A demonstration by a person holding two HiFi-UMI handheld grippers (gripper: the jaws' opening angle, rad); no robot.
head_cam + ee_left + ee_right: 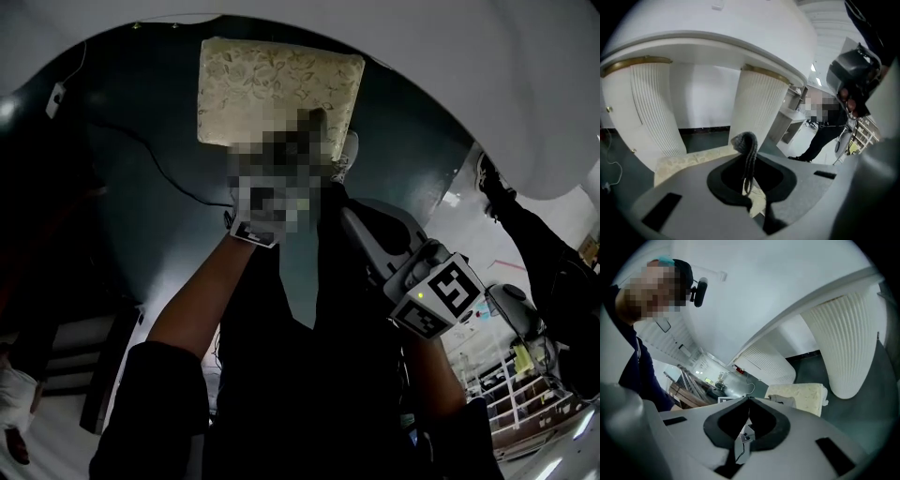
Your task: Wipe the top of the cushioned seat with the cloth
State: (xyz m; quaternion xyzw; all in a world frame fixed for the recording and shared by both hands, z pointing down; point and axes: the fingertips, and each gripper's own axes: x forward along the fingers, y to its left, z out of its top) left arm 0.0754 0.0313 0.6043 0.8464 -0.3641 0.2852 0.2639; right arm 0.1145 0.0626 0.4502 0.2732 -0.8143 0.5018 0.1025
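So the seat [272, 84] is this cream, flowery cushion sitting on the dark floor [141, 225] at the far side, tucked under the rim of a big white table [717, 37] with ribbed legs [759, 108]. The left gripper [745, 145] is out over the seat's near edge with its claw pinched on the cloth [750, 161], a grey knitted strip that bunches up at the tips and hangs back down between the jaws. From the head view the cloth end looks like it's over the near right part of the cushion, but a mosaic patch covers most of that spot, so I honestly can't tell if it's touching the top. The right gripper [749, 401] is held back, nearer and to the right, well apart from the seat. Its claw is pressed together with nothing in it; you only see floor and a bit of wire through the gap. A thin cable [169, 173] runs across the floor left of the seat, and another person [825, 131] in dark clothes is standing off to the right.
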